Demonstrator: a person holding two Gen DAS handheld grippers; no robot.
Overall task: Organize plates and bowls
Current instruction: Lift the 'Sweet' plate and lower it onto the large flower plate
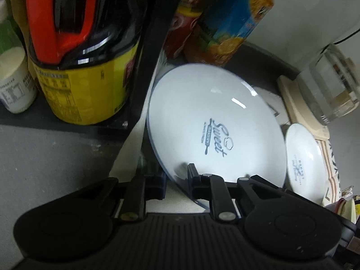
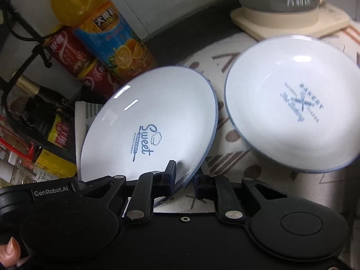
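In the left wrist view, my left gripper (image 1: 176, 181) is shut on the lower rim of a white, blue-edged plate (image 1: 213, 121) printed "Sweet", held tilted beside a black rack post (image 1: 146, 56). A white "Bakery" bowl (image 1: 302, 157) lies to its right. In the right wrist view, my right gripper (image 2: 185, 178) is shut on the lower rim of a tilted "Sweet" plate (image 2: 153, 121). The "Bakery" bowl (image 2: 292, 103) rests on the patterned cloth (image 2: 236, 139) to its right. Neither view shows the other gripper. I cannot tell whether both hold one plate.
A dark bottle with a yellow label (image 1: 85, 78) and a white bottle (image 1: 13, 85) stand on the rack at left. An orange juice bottle (image 2: 112, 36) and red cans (image 2: 74, 54) crowd behind the plate. A glass kettle on a beige base (image 2: 290, 18) stands behind the bowl.
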